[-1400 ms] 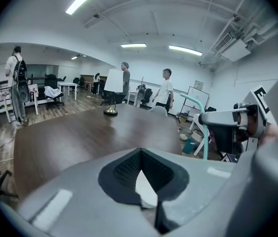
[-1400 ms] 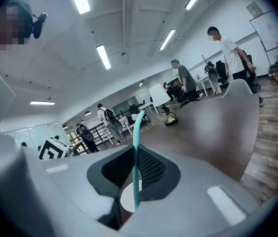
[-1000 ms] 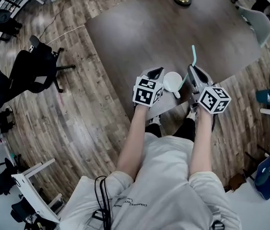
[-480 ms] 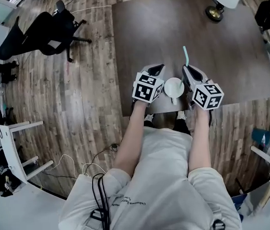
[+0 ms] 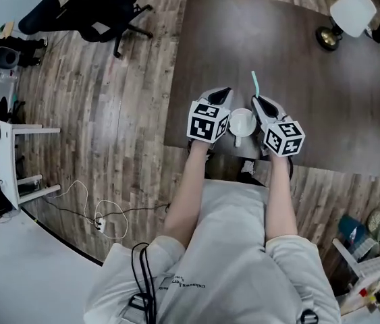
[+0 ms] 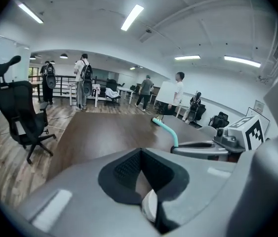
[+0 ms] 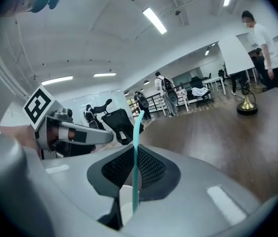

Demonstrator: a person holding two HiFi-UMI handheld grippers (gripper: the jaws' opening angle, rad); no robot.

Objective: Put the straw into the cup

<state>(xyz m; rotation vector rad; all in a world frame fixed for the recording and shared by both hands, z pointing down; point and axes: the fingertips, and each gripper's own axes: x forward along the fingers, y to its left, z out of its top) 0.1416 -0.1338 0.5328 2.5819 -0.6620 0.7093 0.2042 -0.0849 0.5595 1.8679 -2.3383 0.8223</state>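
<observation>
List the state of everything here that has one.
round white cup: opening up, at the dark brown table's near edge, rim between the left gripper's jaws.
teal bent-top straw: clamped upright, lower end by the cup; whether inside, unclear.
left gripper: shut on the cup.
right gripper: shut on the straw.
white-shaded lamp: upright, far corner.

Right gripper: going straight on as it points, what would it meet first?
Way looks free: only bare table ahead of the right gripper; a black office chair far beyond seems roughly in line, depth unclear.
</observation>
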